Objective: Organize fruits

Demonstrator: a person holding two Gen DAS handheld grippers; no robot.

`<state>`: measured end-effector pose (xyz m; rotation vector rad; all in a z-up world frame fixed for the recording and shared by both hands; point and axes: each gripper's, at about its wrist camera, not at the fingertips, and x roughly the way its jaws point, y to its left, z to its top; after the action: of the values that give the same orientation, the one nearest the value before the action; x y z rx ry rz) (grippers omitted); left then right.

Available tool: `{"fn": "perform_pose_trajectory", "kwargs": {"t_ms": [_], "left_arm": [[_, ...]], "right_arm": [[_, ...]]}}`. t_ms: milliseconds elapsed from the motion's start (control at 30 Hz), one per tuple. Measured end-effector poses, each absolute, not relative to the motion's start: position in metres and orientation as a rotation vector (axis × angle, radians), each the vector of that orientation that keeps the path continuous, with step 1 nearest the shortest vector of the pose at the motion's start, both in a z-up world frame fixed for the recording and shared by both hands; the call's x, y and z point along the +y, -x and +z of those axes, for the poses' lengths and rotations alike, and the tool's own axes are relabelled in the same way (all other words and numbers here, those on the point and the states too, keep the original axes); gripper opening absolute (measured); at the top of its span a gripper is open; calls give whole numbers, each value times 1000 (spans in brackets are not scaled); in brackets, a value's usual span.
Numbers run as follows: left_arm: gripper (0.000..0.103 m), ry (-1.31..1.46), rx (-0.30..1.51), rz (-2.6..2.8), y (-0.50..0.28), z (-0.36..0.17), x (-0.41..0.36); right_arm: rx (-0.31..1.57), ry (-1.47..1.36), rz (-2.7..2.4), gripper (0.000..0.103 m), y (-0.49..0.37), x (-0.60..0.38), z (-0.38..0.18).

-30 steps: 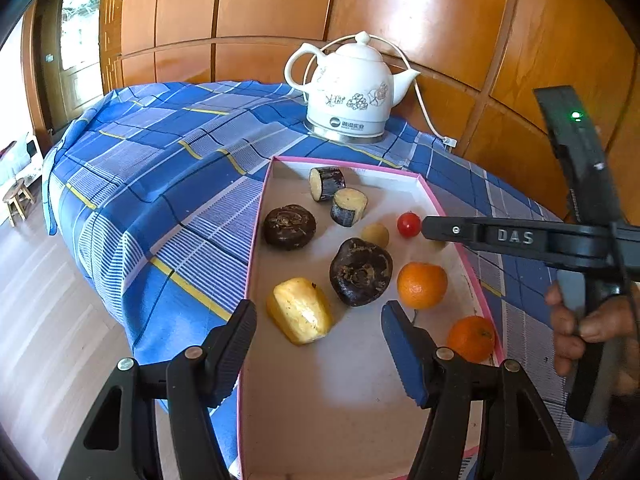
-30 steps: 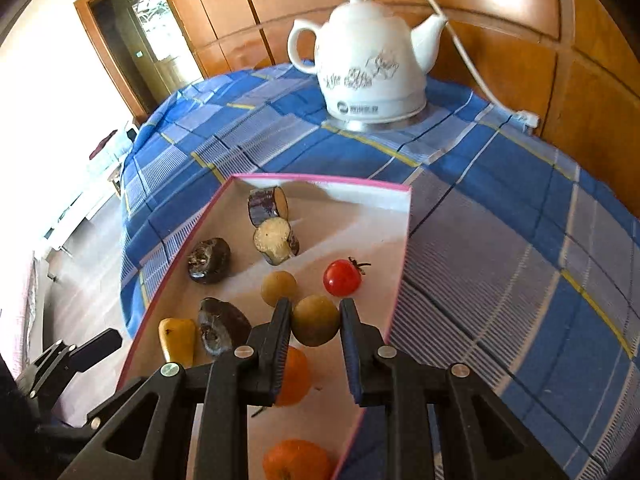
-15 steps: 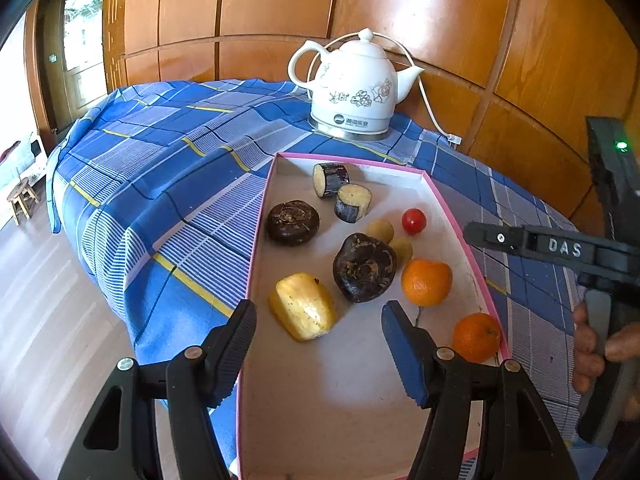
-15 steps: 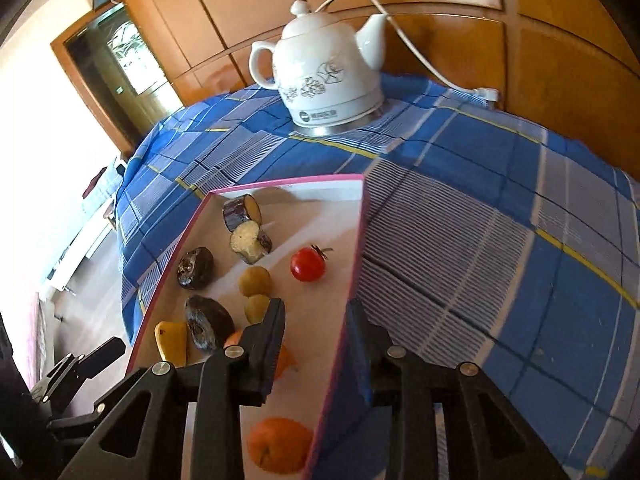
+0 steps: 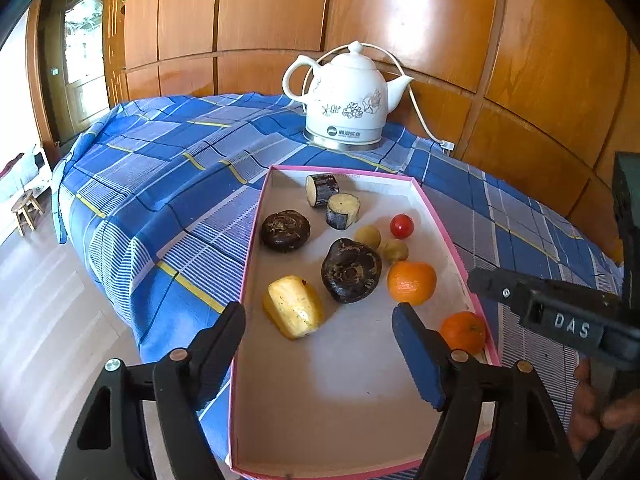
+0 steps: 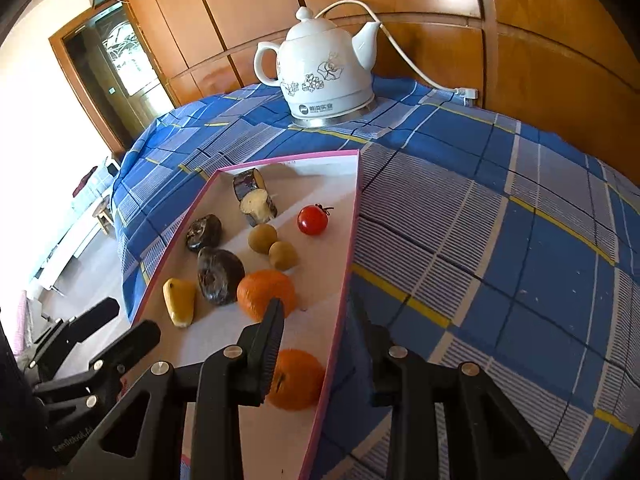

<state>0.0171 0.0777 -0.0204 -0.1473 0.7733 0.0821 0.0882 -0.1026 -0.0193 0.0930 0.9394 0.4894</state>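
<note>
A pink-rimmed tray (image 5: 448, 224) lies on the blue checked cloth. It holds two oranges (image 5: 411, 282) (image 6: 295, 380), a cherry tomato (image 5: 401, 226), two small tan fruits (image 6: 283, 255) side by side, two dark wrinkled fruits (image 5: 351, 270), two eggplant pieces (image 5: 342, 211) and a yellow piece (image 5: 294, 306). My left gripper (image 5: 320, 320) hovers over the tray's near part, its jaws opening; the yellow piece lies just beyond them, untouched. My right gripper (image 6: 316, 304) straddles the tray's right rim (image 6: 347, 264), its jaws opening with no fruit between them.
A white electric kettle (image 5: 347, 100) with its cord stands at the back of the table against the wood-panelled wall. The cloth's left edge (image 5: 80, 216) drops to the floor. A hand (image 5: 592, 408) holds the right tool at the lower right.
My right gripper has let go of a small tan fruit, which now lies beside the other one, and has drawn back to the tray's right rim. My left jaws have widened.
</note>
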Motion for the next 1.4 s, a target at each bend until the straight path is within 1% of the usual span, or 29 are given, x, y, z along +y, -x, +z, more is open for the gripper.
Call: {"fn": "perform_pose_trajectory", "kwargs": {"t_ms": [233, 300, 333, 400, 433, 667, 1400], "left_arm": [[91, 147, 738, 93, -8, -15, 77], [95, 143, 724, 95, -4, -13, 76], [98, 142, 716, 97, -1, -12, 76], [101, 144, 701, 103, 3, -10, 76], [103, 145, 698, 107, 5, -10, 76], [103, 154, 698, 126, 13, -10, 76], [103, 100, 637, 181, 18, -1, 70]], "right_arm": [[882, -56, 442, 37, -60, -105, -10], [862, -36, 429, 39, -52, -105, -7], [850, -29, 417, 42, -47, -106, -6], [834, -23, 393, 46, -39, -107, -4], [824, -17, 378, 46, -35, -108, -4], [786, -1, 298, 50, -16, -112, -3], [751, 15, 275, 51, -10, -111, 4]]}}
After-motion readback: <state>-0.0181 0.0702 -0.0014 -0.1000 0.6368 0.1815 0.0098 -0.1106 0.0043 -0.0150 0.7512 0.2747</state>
